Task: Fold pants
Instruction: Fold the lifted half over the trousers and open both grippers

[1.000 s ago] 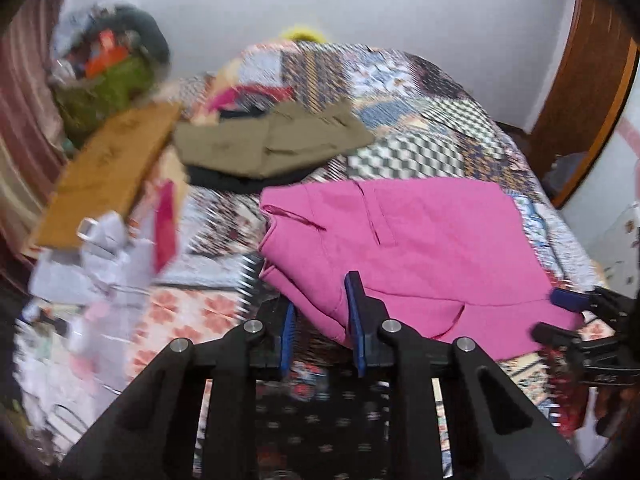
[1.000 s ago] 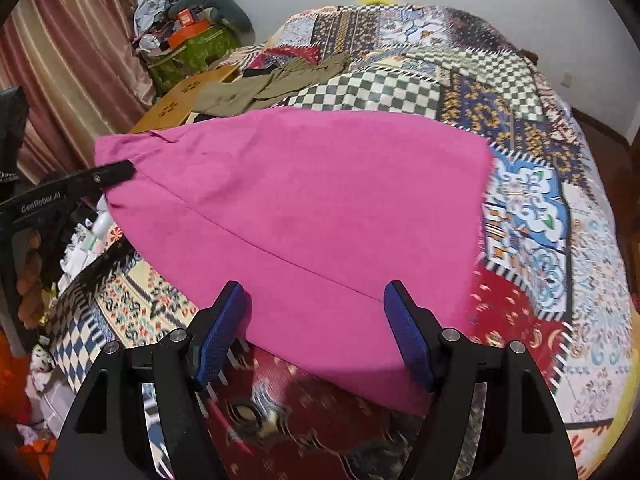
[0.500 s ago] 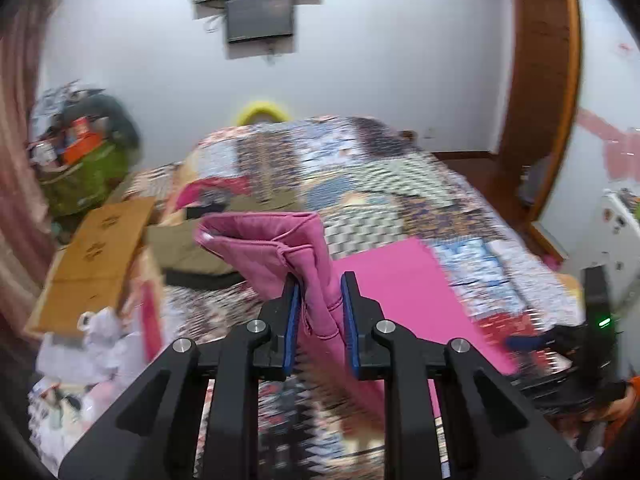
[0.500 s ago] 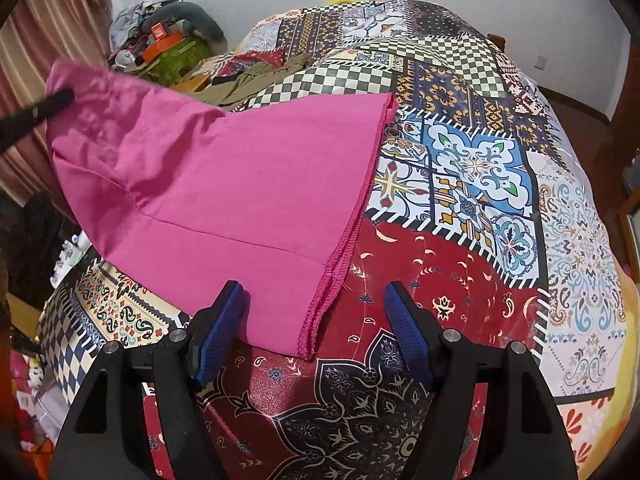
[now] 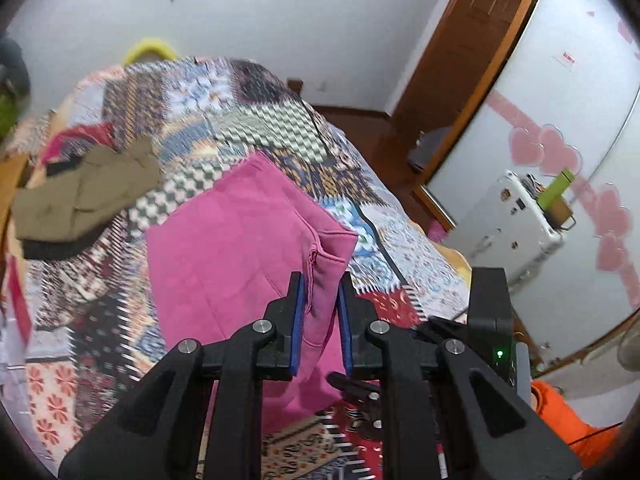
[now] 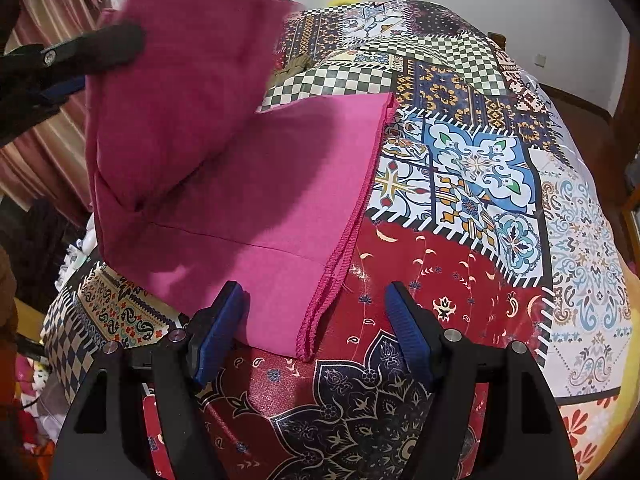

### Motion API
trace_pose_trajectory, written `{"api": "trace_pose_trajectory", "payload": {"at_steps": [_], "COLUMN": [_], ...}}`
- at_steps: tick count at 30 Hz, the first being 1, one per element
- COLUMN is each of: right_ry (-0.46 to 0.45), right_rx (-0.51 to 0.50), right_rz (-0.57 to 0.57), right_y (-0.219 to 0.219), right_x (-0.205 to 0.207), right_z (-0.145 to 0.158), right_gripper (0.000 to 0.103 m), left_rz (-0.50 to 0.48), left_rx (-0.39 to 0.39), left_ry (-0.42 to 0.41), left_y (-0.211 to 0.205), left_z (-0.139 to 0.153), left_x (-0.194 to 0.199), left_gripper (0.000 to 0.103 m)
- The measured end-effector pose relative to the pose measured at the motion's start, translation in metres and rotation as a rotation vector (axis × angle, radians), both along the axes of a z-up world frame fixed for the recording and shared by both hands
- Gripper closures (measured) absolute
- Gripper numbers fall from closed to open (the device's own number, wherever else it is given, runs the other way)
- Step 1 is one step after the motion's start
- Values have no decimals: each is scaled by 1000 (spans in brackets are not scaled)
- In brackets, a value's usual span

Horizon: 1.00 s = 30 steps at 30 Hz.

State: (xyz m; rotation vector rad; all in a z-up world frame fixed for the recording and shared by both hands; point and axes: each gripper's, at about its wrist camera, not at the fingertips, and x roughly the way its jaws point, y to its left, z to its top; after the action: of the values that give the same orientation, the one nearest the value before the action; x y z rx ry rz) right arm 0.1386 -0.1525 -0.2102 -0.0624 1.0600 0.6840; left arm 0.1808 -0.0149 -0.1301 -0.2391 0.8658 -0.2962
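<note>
Pink pants half lifted off the bed

The left gripper [image 5: 320, 300] is clamped on a raised corner of the pants [image 5: 240, 232], folding it above the part that lies flat on the quilt [image 6: 480, 168]. The right gripper [image 6: 316, 312] hovers with jaws wide apart over the hem. Olive clothes [image 5: 88, 196] lie farther back.

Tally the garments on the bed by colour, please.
Pink pants, one end lifted by the left tool: 1
Olive garment: 1
Black garment under the olive one: 1
Red garment, partly hidden: 1
Total: 4
</note>
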Motion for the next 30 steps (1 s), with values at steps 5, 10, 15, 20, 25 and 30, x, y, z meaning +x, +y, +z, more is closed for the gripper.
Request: {"api": "trace_pose_trajectory", "payload": {"at_steps": [5, 10, 15, 20, 25, 30], "right_ry": [0, 0, 1, 4, 11, 21], "right_rx": [2, 4, 6, 7, 5, 5], "right_rz": [2, -3, -10, -12, -15, -25], "right_y": [0, 1, 0, -1, -3, -7], "right_x": [1, 1, 1, 2, 3, 4], "right_z": [0, -1, -1, -1, 0, 1], "right_gripper": [32, 32, 31, 30, 30, 30], "left_rz": [-31, -7, 55, 119, 162, 188], "left_rx": [-34, 9, 101, 182, 249, 335], "left_ry": [60, 9, 5, 75, 162, 240], "left_y": [-3, 3, 23, 54, 79, 86], "left_z": [-10, 2, 3, -17, -45, -79], "left_x": [2, -4, 14, 51, 94, 132], "left_gripper": [85, 44, 32, 30, 30, 30]}}
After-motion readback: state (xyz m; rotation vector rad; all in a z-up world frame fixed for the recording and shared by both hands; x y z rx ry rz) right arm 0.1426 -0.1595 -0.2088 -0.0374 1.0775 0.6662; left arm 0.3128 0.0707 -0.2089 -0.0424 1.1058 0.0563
